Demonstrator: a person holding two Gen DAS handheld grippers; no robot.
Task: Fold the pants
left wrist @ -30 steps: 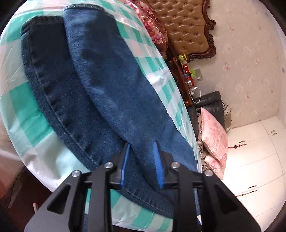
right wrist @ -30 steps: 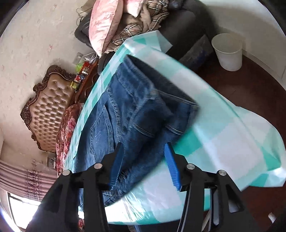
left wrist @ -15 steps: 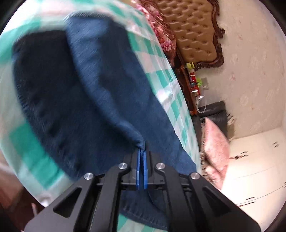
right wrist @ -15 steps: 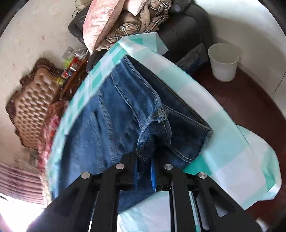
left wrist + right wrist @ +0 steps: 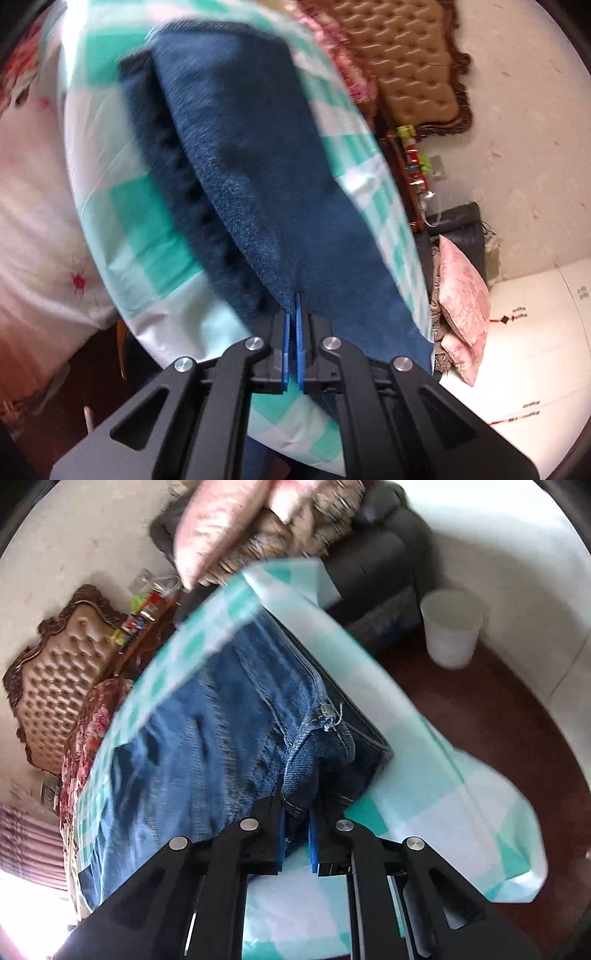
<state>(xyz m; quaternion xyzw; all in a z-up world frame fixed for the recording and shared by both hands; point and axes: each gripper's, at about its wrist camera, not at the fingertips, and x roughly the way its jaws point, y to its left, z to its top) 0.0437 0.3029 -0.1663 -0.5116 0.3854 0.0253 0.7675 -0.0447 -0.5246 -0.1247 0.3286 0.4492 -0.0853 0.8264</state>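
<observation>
while your left gripper (image 5: 293,314) pinches the dark blue denim pants (image 5: 258,177) by a fold, your right gripper (image 5: 295,823) clamps their waistband over the teal-and-white checked cloth (image 5: 436,812).

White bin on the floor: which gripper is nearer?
Right. The right gripper is shut on the jeans waistband, at the table end nearest the white bin. The left gripper pinches a leg edge; no bin in its view.
</observation>
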